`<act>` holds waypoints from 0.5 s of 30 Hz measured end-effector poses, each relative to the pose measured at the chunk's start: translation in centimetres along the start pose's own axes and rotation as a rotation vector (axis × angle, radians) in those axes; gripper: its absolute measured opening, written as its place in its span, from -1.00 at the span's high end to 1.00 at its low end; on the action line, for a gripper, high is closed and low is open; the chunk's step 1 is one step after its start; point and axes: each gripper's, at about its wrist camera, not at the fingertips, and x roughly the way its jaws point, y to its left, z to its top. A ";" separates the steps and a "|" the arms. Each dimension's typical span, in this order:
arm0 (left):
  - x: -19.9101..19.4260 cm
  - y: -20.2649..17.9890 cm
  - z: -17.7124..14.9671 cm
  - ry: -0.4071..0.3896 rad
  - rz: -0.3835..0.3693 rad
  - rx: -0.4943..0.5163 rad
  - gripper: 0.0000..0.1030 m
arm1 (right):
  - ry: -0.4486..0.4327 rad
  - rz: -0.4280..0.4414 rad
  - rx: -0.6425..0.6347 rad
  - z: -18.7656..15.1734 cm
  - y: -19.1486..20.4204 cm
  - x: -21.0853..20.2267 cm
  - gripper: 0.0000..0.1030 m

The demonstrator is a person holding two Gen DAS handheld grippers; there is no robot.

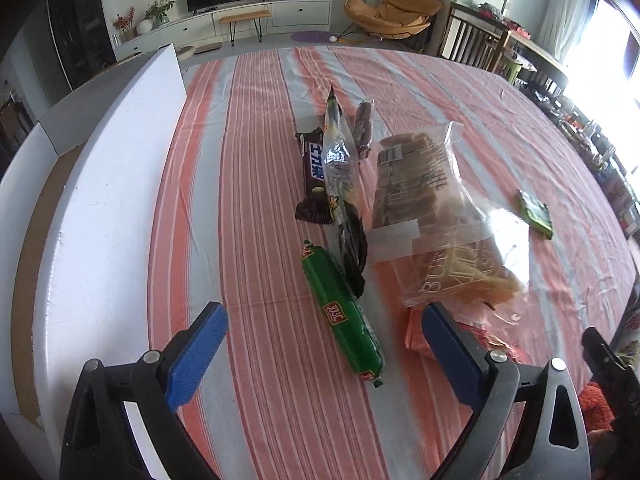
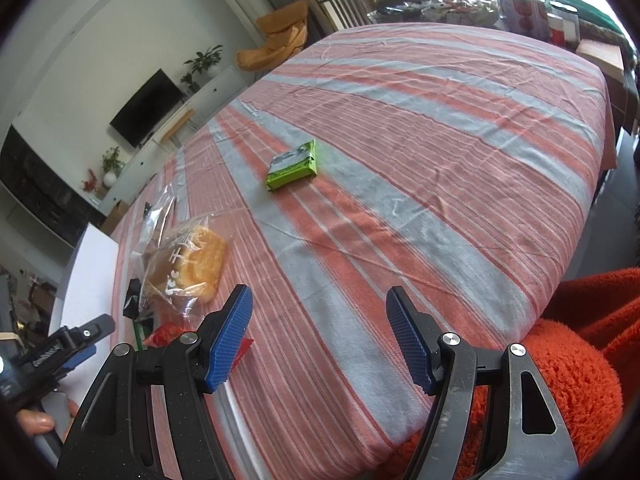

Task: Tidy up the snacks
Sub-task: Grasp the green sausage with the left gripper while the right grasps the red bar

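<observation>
Over on the far left stands the white box (image 1: 116,184), its tall wall running along the edge of the counter (image 1: 248,128), which wears a cloth of orange and grey stripes. The left tool (image 1: 324,322) hovers above the near end of that cloth, jaws spread wide, with nothing pressed between its blue pads (image 1: 192,360). Lying on the cloth in the gap ahead of it is the green sausage (image 1: 342,314), angled from far left to near right and touched by neither pad. Just beyond, we have a little cluster: the brown chocolate bar (image 1: 314,172) on the left, the long silvery packet (image 1: 338,160) laid across its right edge, and a small dark stick snack (image 1: 363,128) farther back. To the right of those sits the clear bag of biscuits (image 1: 424,184), and nearer, touching it, the clear bag of bread (image 2: 188,268). A red wrapper (image 2: 164,334) peeks out by the left tool's right finger. Well apart on the right lies the green packet (image 2: 293,165), flat and alone on a grey stripe. The right tool (image 2: 320,334) hangs over the near right part of the counter, jaws well apart and holding nothing, only bare cloth between them. At the far right edge shows a fuzzy orange sleeve (image 2: 580,360).
</observation>
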 end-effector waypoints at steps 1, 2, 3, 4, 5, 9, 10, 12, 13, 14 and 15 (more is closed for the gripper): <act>0.5 -0.1 0.0 0.006 0.017 0.004 -0.80 | 0.000 0.000 0.000 0.0 0.0 0.0 -0.41; 0.9 -0.3 0.0 0.010 0.024 0.009 -0.78 | 0.000 0.001 0.001 0.0 0.0 0.0 -0.41; 1.3 -0.4 0.0 0.014 0.035 0.015 -0.77 | -0.001 0.000 0.001 0.0 0.0 0.0 -0.41; 1.6 -0.4 0.0 0.021 0.049 0.019 -0.75 | -0.001 0.000 0.001 0.0 0.0 0.0 -0.41; 1.9 -0.4 0.0 0.026 0.055 0.020 -0.71 | 0.000 0.001 0.002 0.0 0.0 0.0 -0.41; 3.0 -0.2 0.0 0.052 0.058 0.013 -0.61 | 0.002 0.001 0.003 -0.1 0.0 0.0 -0.41; 3.2 -0.1 0.0 0.056 0.059 0.010 -0.61 | 0.002 0.002 0.003 -0.1 0.0 0.0 -0.41; 3.5 0.0 -0.2 0.066 0.058 0.005 -0.57 | 0.001 0.002 0.004 -0.1 -0.2 -0.1 -0.41; 3.7 0.0 -0.2 0.072 0.056 0.003 -0.53 | 0.001 0.003 0.004 -0.1 -0.2 -0.1 -0.41; 3.8 0.0 -0.3 0.078 0.049 0.001 -0.50 | 0.001 0.003 0.005 -0.1 -0.1 0.0 -0.41; 3.8 0.0 -0.4 0.076 0.044 -0.002 -0.49 | 0.001 0.003 0.005 -0.1 -0.1 0.0 -0.41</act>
